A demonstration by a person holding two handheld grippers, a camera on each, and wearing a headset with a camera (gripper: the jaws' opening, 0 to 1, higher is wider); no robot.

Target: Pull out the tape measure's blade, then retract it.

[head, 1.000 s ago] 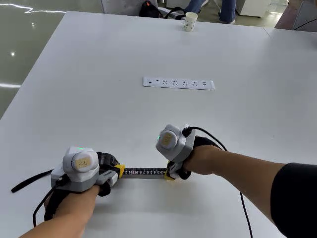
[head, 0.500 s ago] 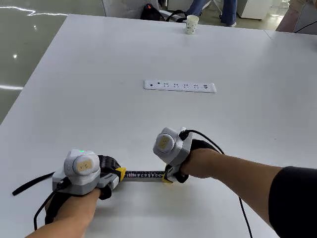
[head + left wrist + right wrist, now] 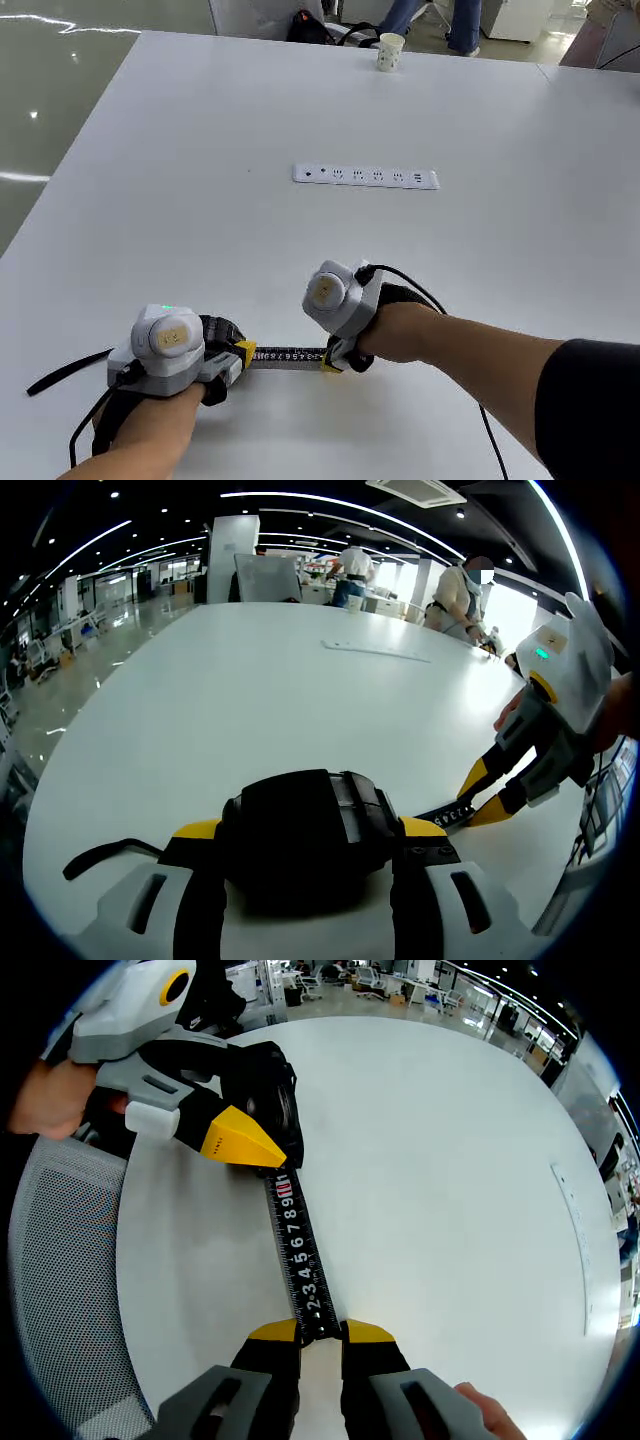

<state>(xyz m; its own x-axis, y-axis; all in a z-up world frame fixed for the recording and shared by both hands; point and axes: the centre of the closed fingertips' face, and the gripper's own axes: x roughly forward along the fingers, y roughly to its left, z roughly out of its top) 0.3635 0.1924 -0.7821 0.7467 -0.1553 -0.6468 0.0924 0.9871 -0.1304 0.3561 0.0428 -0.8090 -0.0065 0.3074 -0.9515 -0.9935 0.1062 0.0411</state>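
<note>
I read white numerals 2 to 9 on the black blade (image 3: 298,1250). A long white power strip (image 3: 366,176) lies on the white table (image 3: 150,180), with a paper cup (image 3: 390,51) well beyond it. Well on my side of the strip, my left gripper (image 3: 236,357) is clamped around the black tape measure case (image 3: 305,830). My right gripper (image 3: 322,1332) pinches the tip of the blade, which is drawn out a short way.

A white table (image 3: 200,150) bears a power strip (image 3: 366,176) and paper cup (image 3: 390,50) beside glossy floor (image 3: 40,80).
</note>
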